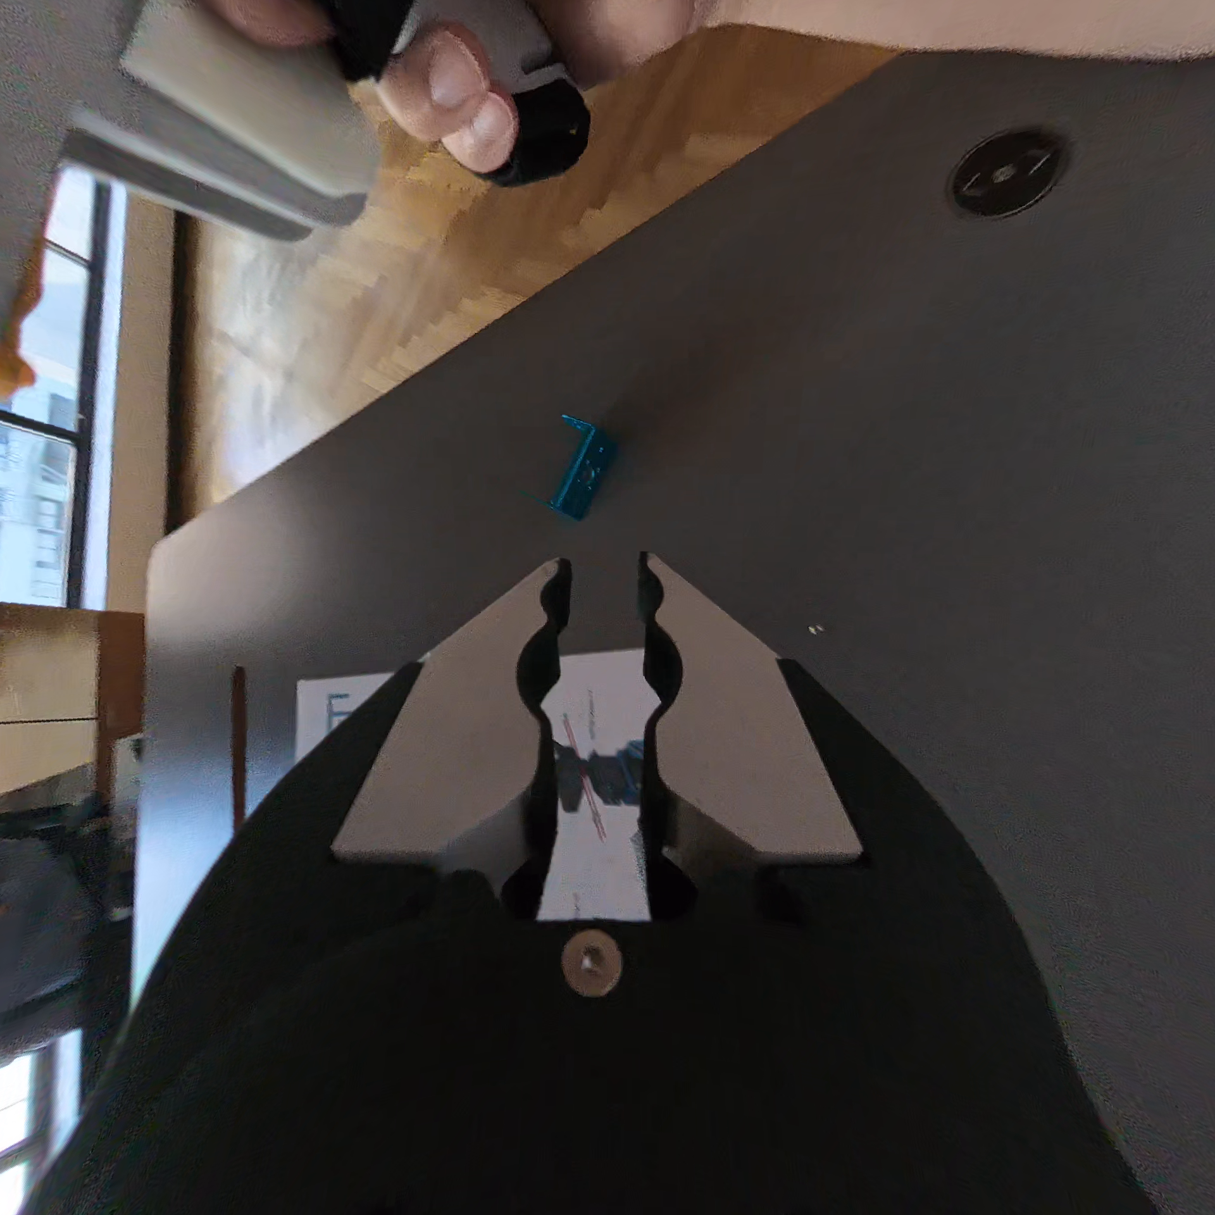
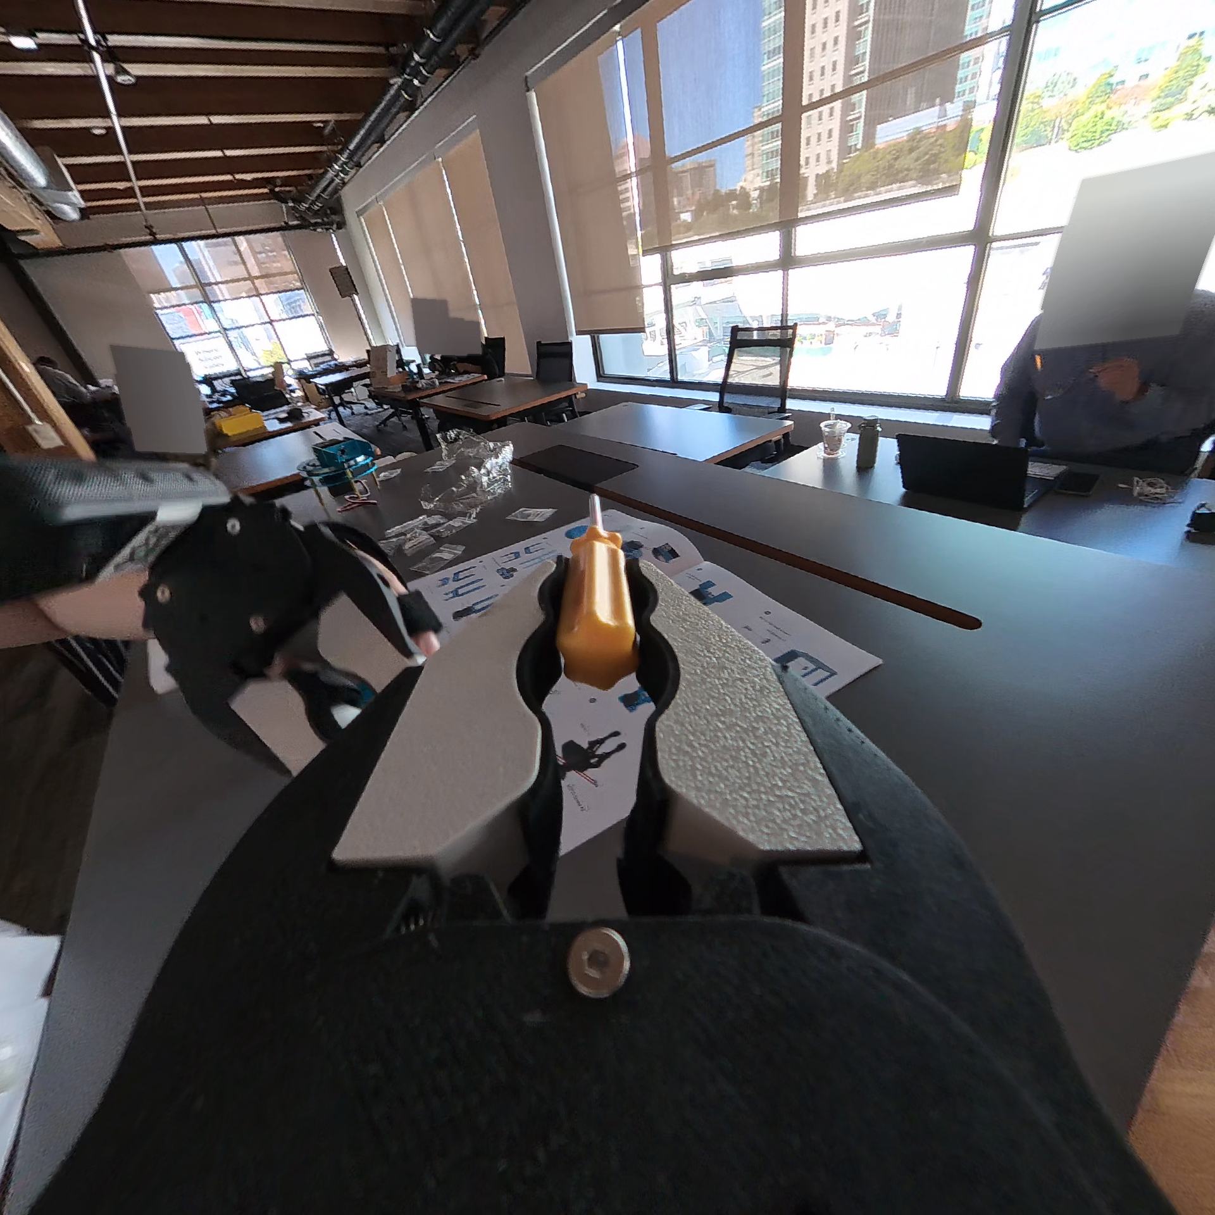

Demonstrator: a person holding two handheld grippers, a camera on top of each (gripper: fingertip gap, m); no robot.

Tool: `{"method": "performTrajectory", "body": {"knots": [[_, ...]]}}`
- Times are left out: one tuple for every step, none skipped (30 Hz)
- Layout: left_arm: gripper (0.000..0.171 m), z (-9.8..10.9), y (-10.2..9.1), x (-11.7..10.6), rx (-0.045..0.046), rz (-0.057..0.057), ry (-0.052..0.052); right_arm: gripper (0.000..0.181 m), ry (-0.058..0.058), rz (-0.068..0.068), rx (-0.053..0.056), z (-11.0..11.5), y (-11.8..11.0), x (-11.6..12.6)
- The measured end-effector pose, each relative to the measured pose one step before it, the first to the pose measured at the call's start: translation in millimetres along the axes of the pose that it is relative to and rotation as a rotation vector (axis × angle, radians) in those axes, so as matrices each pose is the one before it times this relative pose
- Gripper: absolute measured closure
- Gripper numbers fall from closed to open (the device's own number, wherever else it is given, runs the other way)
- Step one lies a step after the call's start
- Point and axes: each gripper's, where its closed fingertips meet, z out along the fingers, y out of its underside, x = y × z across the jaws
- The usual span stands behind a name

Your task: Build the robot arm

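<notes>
we see a yellow-orange screwdriver handle, teal-blue metal bracket, dark grey desk, blue-and-white printed sheet, herringbone wood floor

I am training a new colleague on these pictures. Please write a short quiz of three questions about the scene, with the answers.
1. True or false: the right gripper holds a blue bracket.
2. The left gripper's jaws are: A) clamped on a part, B) slightly apart, empty.
3. What small thing lies on the dark table ahead of the left gripper?

Key: 1 false, it grips a yellow screwdriver. 2 B. 3 a blue metal bracket.
</notes>
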Motion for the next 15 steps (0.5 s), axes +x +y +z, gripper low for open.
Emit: {"method": "performTrajectory", "body": {"knots": [[0.153, 14.32, -3.69, -4.96, -0.00844, 0.0485, -0.0298, 0.166, 0.018, -0.0137, -0.0051, 0.09, 0.78, 2.23], [0.153, 12.19, -4.84, -2.55, 0.0113, 0.0351, -0.0166, 0.166, 0.0199, -0.0112, -0.0049, -0.05, 0.58, 2.69], [0.153, 11.0, -3.68, -0.13, 0.01156, 0.0135, 0.0055, 0.166, 0.0099, -0.0052, -0.0008, -0.48, -0.05, 1.38], [0.153, 10.74, -0.93, 0.75, -0.00019, -0.0028, 0.0188, 0.166, 0.0056, -0.0024, 0.005, -0.65, -0.67, 0.83], [0.152, 10.37, 1.44, 1.35, -0.0042, -0.0081, 0.0332, 0.166, 0.0087, -0.0009, 0.0014, -0.87, -0.13, 1.62], [0.146, 9.53, 3.25, 1.03, -0.01294, -0.009, 0.036, 0.166, 0.0095, -0.0019, -0.0021, -0.84, 0.35, 1.88], [0.144, 7.48, 3.2, -2.97, -0.01355, -0.0002, 0.0087, 0.166, 0.0072, -0.0006, -0.0013, -0.73, 0.13, 1.55], [0.142, 4.9, 1.14, -3.76, 0.00141, 0.002, 0.0029, 0.166, 0.001, 0.0027, -0.0005, -0.39, 0.21, 0.54], [0.14, 2.3, -1.86, -1.77, 0.01651, -0.0052, 0.0184, 0.166, -0.003, 0.0012, -0.0007, 0.03, 0.56, -0.14], [0.141, 0.69, -3.09, -1.09, 0.02298, -0.0093, 0.0245, 0.166, -0.0014, -0.0007, -0.0051, 0.4, 1.31, -0.19], [0.141, 0.67, -2.12, 0.23, 0.01384, -0.0123, 0.0371, 0.166, 0.0008, -0.0024, -0.0069, 0.57, 1.68, -0.03], [0.142, 1.5, 0.21, 2.57, -0.00101, -0.0126, 0.0559, 0.166, 0.0028, -0.0047, -0.0084, 0.63, 1.79, 0.28], [0.141, 2.52, 2.49, -0.04, -0.01723, -0.0177, 0.0412, 0.166, 0.0047, -0.005, -0.0078, 0.43, 1.78, 0.73], [0.138, 2.49, 2.7, -0.14, -0.01834, -0.0101, 0.0337, 0.166, 0.0042, -0.0003, -0.004, 0.18, 1.0, 0.97], [0.142, 1.68, 2.04, 0.29, -0.01319, 0.0026, 0.023, 0.166, 0.0034, 0.0003, 0.0004, -0.51, -0.07, 0.91]]}}
